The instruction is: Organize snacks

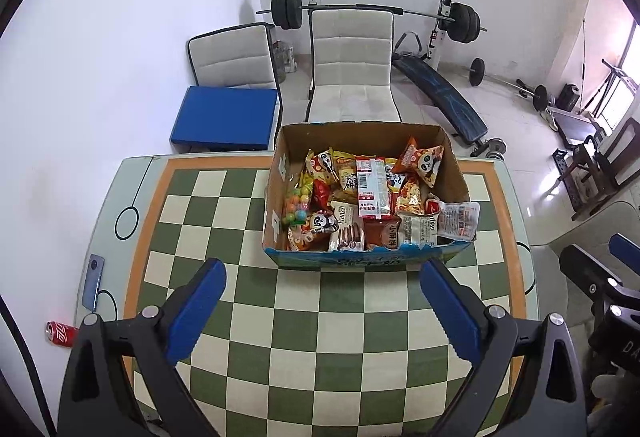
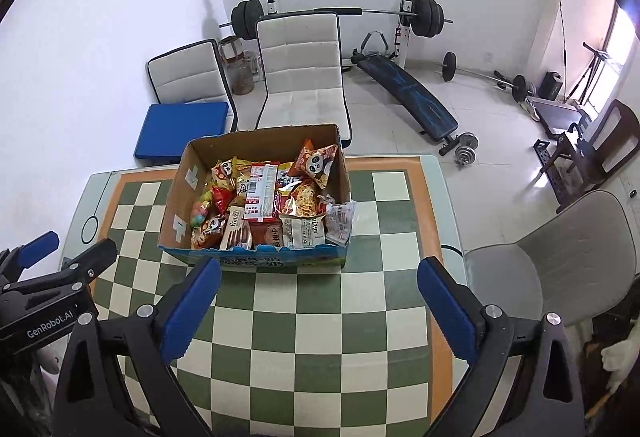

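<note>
We hold the left gripper with its jaws spread wide and nothing between them, the blue pads angled outward above the checkered table. It hangs over the near part of the table, aimed at the cardboard box, whose near wall sits just beyond the fingertips. The right gripper is likewise wide apart and empty, hovering above the checkered top on the near side of the same box, with the box's front wall lying toward its left finger. In the right wrist view the left gripper shows at the left edge as a black body with a blue pad.

The box stands open-topped on the far middle of the table, brown inside with a blue printed front. It is packed with snacks: orange panda-print bags, a long red and white packet lying across the middle, a bag of coloured candy balls at the left, a brown Franzzi biscuit pack at the front, and a clear-wrapped red and white pack leaning over the right corner.

At the table's left edge lies a phone, and a red soda can lies on the floor beside it. Past the table stand two white chairs.
</note>
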`<state>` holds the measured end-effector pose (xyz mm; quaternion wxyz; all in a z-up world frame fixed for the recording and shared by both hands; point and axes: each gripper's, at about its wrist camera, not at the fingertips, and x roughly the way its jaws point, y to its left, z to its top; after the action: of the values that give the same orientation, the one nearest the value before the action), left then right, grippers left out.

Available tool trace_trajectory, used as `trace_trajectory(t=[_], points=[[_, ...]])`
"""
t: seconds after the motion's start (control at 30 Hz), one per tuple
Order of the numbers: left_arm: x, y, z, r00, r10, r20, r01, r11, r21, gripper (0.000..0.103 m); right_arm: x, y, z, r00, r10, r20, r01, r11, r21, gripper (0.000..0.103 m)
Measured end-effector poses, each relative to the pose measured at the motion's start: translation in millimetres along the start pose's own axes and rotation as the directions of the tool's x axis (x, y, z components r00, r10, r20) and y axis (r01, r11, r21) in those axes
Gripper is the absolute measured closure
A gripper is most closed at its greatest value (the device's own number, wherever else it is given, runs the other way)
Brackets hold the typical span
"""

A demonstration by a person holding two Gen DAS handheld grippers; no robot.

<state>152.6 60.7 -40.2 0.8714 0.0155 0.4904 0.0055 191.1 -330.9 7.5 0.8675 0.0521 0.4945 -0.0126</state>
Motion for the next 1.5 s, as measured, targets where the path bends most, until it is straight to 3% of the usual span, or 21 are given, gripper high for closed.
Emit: trace_trajectory(t=[1.5], points=[[-3.8,0.1,-1.0,1.000,-0.026,0.000,0.026,1.000,0.008,0.003,9.8,1.2,2.0,1.000,0.007,-0.006,-0.007,1.000,-0.012,0.002]])
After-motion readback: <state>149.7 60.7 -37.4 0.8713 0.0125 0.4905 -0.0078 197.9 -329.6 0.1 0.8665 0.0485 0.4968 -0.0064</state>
